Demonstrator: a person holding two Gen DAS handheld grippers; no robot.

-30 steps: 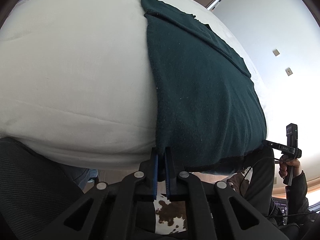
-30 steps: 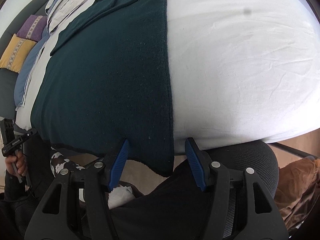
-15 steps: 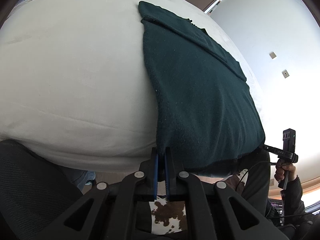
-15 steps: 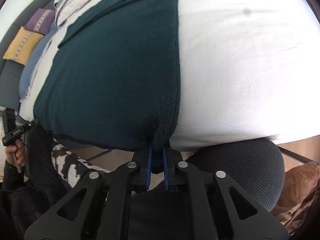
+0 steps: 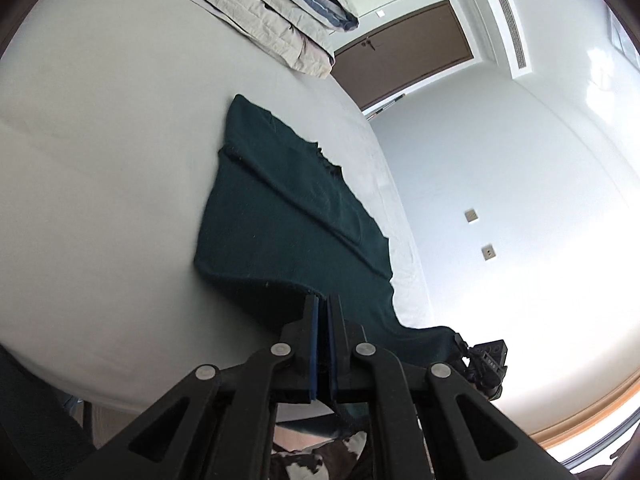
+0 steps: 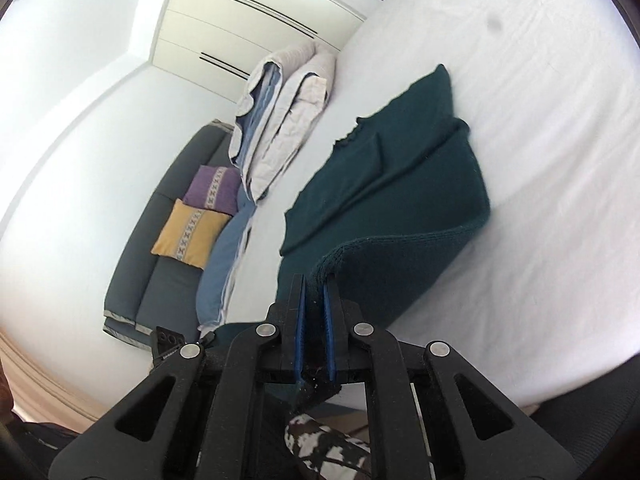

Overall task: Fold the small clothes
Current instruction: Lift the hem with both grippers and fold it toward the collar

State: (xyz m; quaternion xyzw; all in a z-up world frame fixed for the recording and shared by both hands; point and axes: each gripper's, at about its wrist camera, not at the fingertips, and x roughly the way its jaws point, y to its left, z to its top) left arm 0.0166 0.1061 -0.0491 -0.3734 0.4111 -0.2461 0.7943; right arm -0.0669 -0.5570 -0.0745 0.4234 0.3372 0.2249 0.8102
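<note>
Both grippers have risen since a second ago, lifting the near hem of the dark green garment (image 5: 280,216) off the edge of the bed (image 5: 100,160), and the right one, whose jaws stood apart then, now has them clamped on the cloth. In the left wrist view the left gripper (image 5: 323,308) sits at lower centre with its jaws pressed together on the hem's near corner; the garment runs from there up toward the middle of the frame, its far part still flat on the white sheet. The other gripper's body shows at lower right, at the hem's opposite corner. In the right wrist view the right gripper (image 6: 315,284) holds a rolled, ribbed edge of the fabric, which arches up and over to the right before meeting the mattress. Folded quilts (image 6: 280,120) lie at the bed's far side, upper centre. A dark sofa (image 6: 160,272) with a purple cushion (image 6: 214,194) and a yellow cushion (image 6: 190,234) stands at left. A cow-patterned cloth, possibly the person's clothing, shows at the bottom.
</note>
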